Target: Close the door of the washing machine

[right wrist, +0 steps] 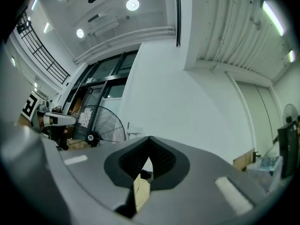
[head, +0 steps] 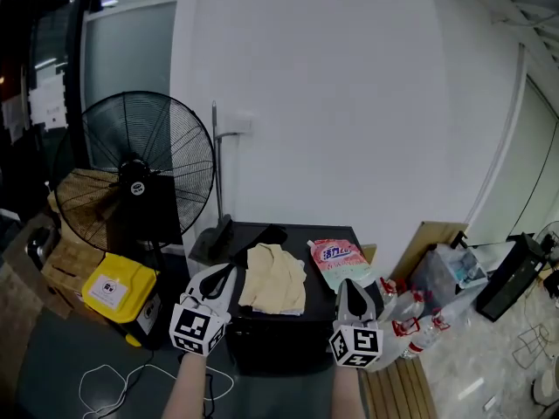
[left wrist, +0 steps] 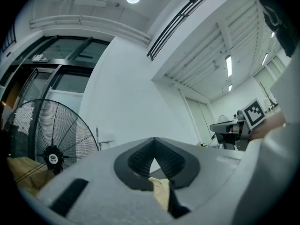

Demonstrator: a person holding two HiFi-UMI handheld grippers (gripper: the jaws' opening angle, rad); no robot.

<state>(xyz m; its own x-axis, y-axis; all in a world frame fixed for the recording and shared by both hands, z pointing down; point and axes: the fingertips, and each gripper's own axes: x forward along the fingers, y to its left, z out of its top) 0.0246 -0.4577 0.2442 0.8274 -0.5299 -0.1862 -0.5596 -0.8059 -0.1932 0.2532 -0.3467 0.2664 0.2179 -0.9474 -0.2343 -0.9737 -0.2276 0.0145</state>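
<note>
Well, pink pouch (head: pixel 339 262) w/ blue print, unreadable, near right gripper (head: pixel 352 286).

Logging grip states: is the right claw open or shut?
Shut. The right claw shows its tips touching in the right gripper view, nothing held between.

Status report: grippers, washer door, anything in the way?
Left gripper shut, empty; right gripper shut, empty. Both clear of washer. Door out of sight. Cloth and pouch on washer top; nothing seen blocking.
</note>
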